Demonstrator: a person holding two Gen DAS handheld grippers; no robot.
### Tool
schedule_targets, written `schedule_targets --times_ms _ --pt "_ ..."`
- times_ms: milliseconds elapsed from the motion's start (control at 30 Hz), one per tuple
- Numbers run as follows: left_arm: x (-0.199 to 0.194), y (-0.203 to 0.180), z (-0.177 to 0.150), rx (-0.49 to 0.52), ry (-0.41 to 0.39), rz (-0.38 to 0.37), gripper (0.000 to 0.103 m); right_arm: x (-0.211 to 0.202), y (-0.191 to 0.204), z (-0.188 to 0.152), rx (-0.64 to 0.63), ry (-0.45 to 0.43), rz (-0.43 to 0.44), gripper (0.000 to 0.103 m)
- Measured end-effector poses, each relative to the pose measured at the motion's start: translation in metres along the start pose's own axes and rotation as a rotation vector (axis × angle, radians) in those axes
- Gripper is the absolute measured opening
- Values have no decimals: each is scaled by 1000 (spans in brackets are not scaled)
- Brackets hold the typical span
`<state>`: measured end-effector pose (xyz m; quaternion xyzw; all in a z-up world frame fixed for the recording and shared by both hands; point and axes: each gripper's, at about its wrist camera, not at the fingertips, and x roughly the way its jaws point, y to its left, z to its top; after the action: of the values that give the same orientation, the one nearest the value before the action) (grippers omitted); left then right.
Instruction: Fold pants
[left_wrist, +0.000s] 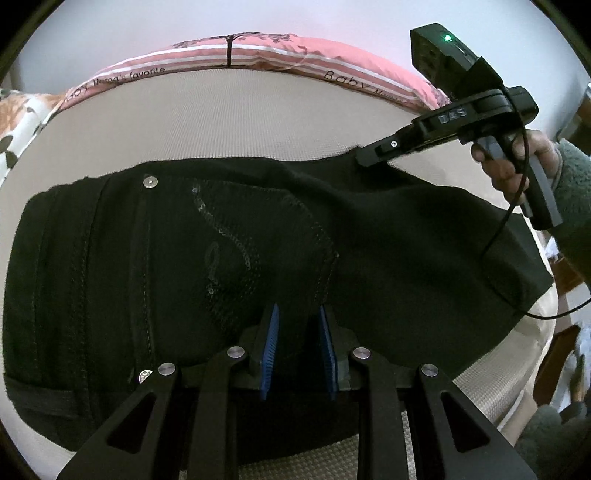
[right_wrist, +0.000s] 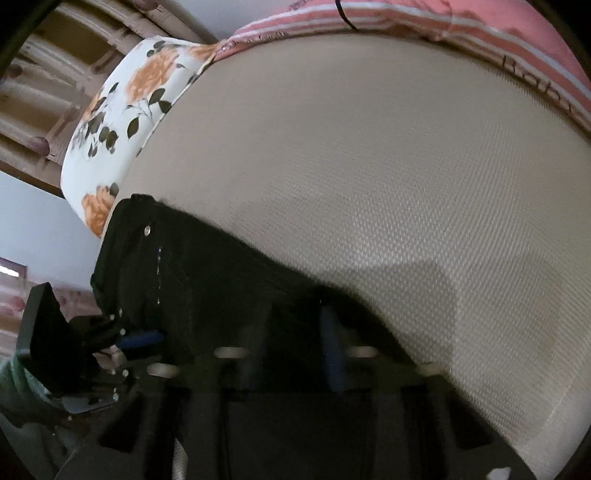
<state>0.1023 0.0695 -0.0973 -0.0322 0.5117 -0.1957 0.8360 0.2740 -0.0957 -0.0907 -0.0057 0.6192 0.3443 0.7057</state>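
Observation:
Black pants (left_wrist: 207, 258) lie folded on a beige mattress (left_wrist: 221, 122), waistband to the left, back pocket with sequin stitching facing up. My left gripper (left_wrist: 299, 321) sits low over the pants' near edge, blue pads apart, with black fabric between them. My right gripper (left_wrist: 364, 157) is at the pants' far right corner, its tip on the fabric edge. In the right wrist view the pants (right_wrist: 221, 280) fill the lower left, and the right gripper (right_wrist: 295, 325) is blurred, with dark fabric between its fingers. The left gripper (right_wrist: 140, 339) shows at lower left.
A pink striped quilt (left_wrist: 258, 55) lies along the mattress's far edge. A floral pillow (right_wrist: 122, 122) sits at the far left. The mattress edge drops off at right (left_wrist: 532, 332). A black cable (left_wrist: 509, 258) hangs from the right gripper over the pants.

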Motion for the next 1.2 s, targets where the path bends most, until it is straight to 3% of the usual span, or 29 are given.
schedule_targets --times_ms 167,433,500,600,733,867,933,1000,1133,1200 --pt "-1 6 -5 -8 -20 -27 24 -20 14 10 -39 -73 -13 7" --pt "-3 2 -9 20 -38 -18 24 13 -2 15 14 -80 -119 6" --pt "-3 1 -3 10 -13 -22 24 7 2 15 -1 -86 -138 19" --pt "-15 -4 15 30 -36 0 24 -29 4 10 48 -177 -120 21" --pt "-27 -18 49 90 -110 -10 26 -84 -7 -18 72 -244 -113 31" --pt "-13 -40 84 143 -143 -29 30 -98 -39 -59 129 -192 -231 32" --pt "0 -52 95 163 -138 -43 30 -100 -48 -79 167 -187 -276 32" --pt "17 -61 103 177 -112 -68 30 -101 -53 -97 205 -207 -266 32" --pt "49 -69 110 189 -73 -54 30 -100 -55 -132 254 -253 -220 32" --pt "61 -69 108 190 -55 -34 30 -92 -55 -145 269 -243 -255 32"
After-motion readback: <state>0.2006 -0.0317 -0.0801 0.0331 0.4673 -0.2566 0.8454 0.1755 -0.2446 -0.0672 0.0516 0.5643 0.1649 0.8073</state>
